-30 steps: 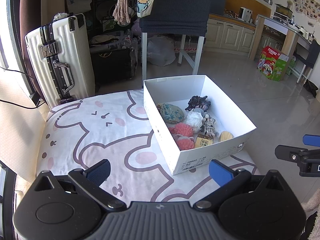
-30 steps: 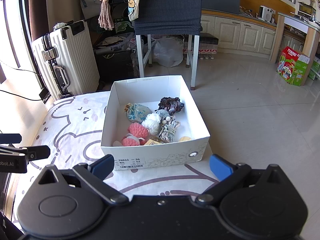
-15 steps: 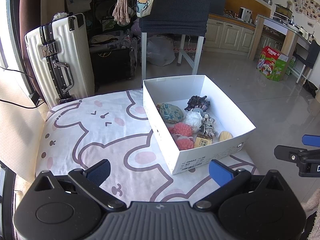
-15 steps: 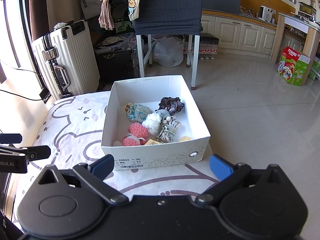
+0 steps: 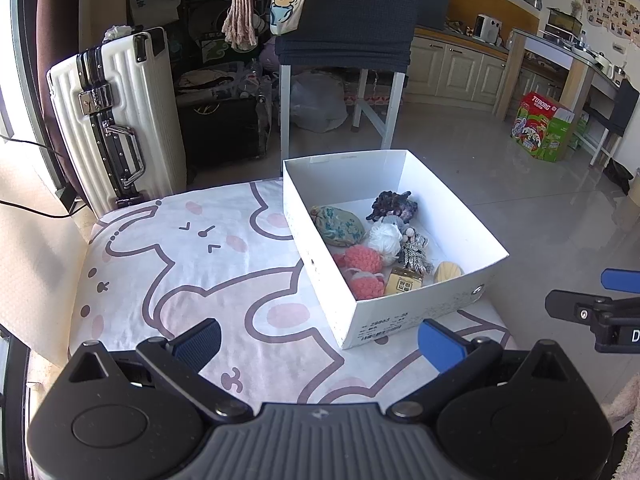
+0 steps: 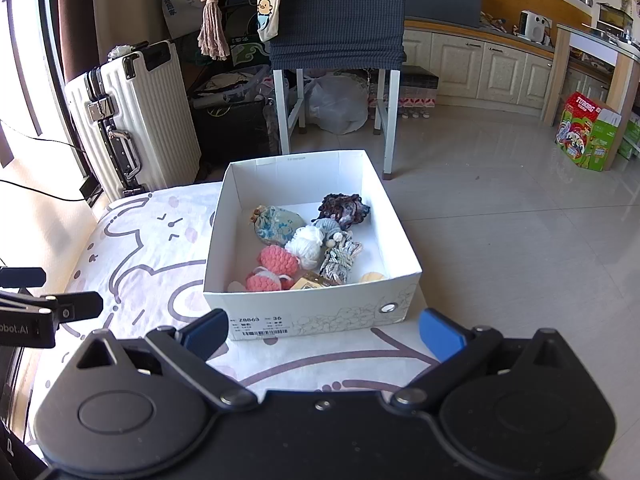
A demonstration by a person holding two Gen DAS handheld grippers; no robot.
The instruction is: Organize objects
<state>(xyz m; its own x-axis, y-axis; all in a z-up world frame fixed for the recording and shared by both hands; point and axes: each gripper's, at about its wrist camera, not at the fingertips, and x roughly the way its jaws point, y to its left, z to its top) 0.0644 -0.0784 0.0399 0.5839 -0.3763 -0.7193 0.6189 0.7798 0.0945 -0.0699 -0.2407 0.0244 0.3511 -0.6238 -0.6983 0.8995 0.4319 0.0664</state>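
Sunlit cartoon-print bedding carries the white box at twelve o'clock with the small trinkets inside, nothing having shifted lately, while left gripper and right gripper hover spread and empty, so sorting looks done or paused.

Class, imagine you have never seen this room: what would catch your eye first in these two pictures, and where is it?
The white box on the cartoon-print sheet, holding small soft things such as pink crocheted balls and a white yarn ball. Behind, left, stands a white ribbed suitcase. Both open grippers frame the bottom edge.
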